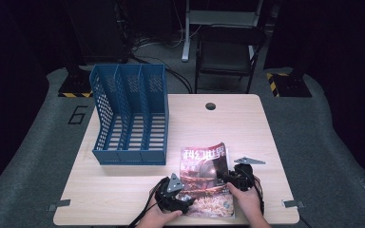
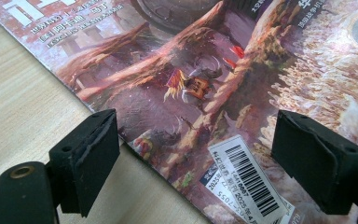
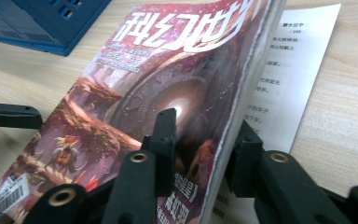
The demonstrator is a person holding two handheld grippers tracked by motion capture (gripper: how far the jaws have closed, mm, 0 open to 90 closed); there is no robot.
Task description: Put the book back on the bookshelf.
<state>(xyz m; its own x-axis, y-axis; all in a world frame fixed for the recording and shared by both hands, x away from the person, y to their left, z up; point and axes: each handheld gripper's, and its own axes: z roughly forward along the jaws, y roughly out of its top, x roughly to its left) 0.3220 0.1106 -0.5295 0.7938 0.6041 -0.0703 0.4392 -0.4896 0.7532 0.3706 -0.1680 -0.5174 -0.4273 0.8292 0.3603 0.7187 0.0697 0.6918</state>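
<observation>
As my right gripper (image 3: 200, 140) stands now, its fingers (image 3: 165, 135) bracket the raised right edge of the magazine (image 3: 135, 93), one pad on the cover, the other under the lifted sheaf; I judge them clamped on it, though not hard. My left gripper (image 2: 196, 161) hovers with its fingers (image 2: 91, 154) wide apart over the near left corner by the barcode, gripping nothing. Handling assessment: light, limp, glossy, likely to slide and sag; a single page has already slipped free to the right. I advise taking the whole thickness near the spine. Farther off, the magazine lies near the front edge of the table (image 1: 247, 123), the blue file rack (image 1: 130, 114) beyond it to the left.
</observation>
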